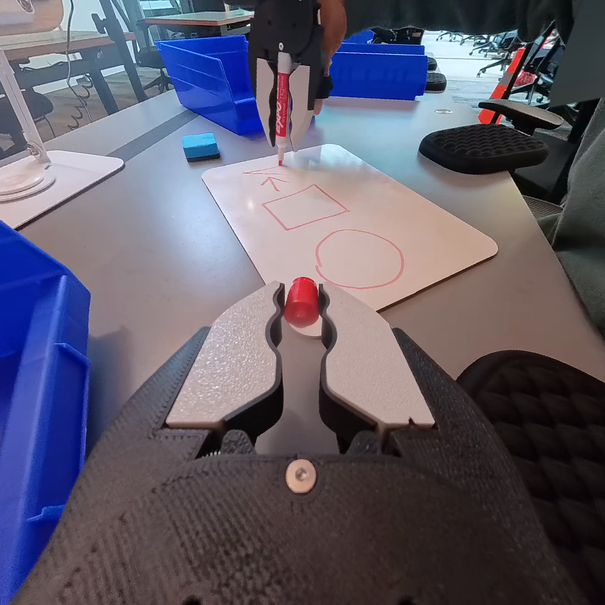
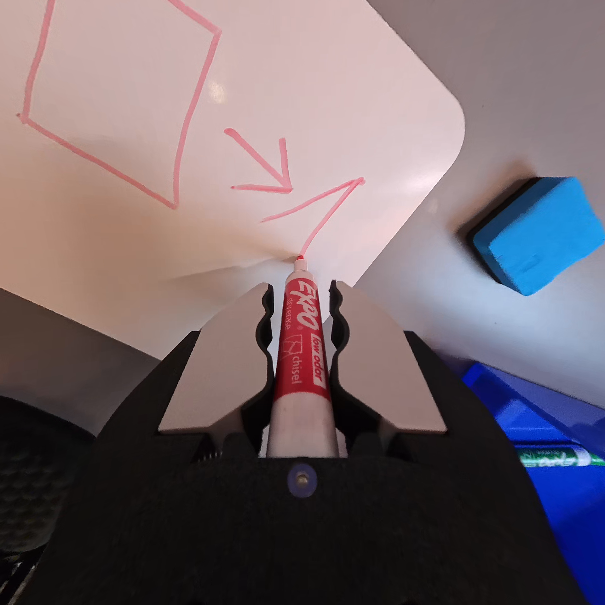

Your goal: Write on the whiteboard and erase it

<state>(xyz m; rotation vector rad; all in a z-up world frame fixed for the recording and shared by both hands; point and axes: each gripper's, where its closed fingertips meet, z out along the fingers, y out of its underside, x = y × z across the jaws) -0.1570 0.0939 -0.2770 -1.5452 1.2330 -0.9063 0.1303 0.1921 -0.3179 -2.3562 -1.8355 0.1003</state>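
Sitting at the left on the grey table (image 1: 157,262) is the blue eraser (image 1: 200,146), just beside the whiteboard (image 1: 425,226). The left gripper (image 1: 300,294) is clenching the red cap (image 1: 301,302) at the board's near edge. The right gripper (image 2: 300,288) is gripping the red marker (image 2: 299,343), pressing its tip onto the whiteboard's far end beside an arrow (image 1: 273,182).

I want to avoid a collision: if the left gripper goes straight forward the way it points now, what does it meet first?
Probably the whiteboard. The left gripper is shut on the red cap, and the board's near edge lies just ahead. Whether it strikes the edge or passes above it is unclear: height cannot be judged.
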